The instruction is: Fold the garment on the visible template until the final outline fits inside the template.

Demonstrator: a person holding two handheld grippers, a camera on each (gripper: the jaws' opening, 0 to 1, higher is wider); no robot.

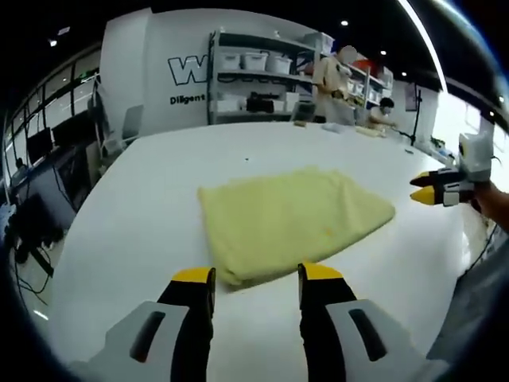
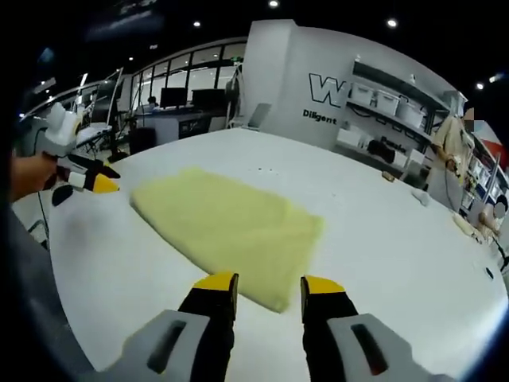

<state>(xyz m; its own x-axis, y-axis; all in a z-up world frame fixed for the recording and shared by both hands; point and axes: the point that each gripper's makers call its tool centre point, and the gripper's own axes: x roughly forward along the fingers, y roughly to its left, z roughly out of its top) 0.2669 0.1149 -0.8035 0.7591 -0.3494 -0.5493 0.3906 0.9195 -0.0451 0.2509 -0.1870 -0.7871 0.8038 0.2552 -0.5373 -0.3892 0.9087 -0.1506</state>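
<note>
The folded pale-yellow cloth garment lies flat on the white worktop, just ahead of the left hand-held gripper and right hand-held gripper, both open and empty.

The garment is a plain pale yellow with no print, looking the same soft buttery tone in the right gripper view. It lies on a plain white surface. The left hand-held gripper has grey bodies, black jaws and bright yellow tips; the right hand-held gripper wears the same grey, black and yellow. Seen from the other side, each hand-held gripper shows yellow tips banded with black and white. The back wall is white with dark lettering. The shelving is pale grey, holding white bins.
</note>
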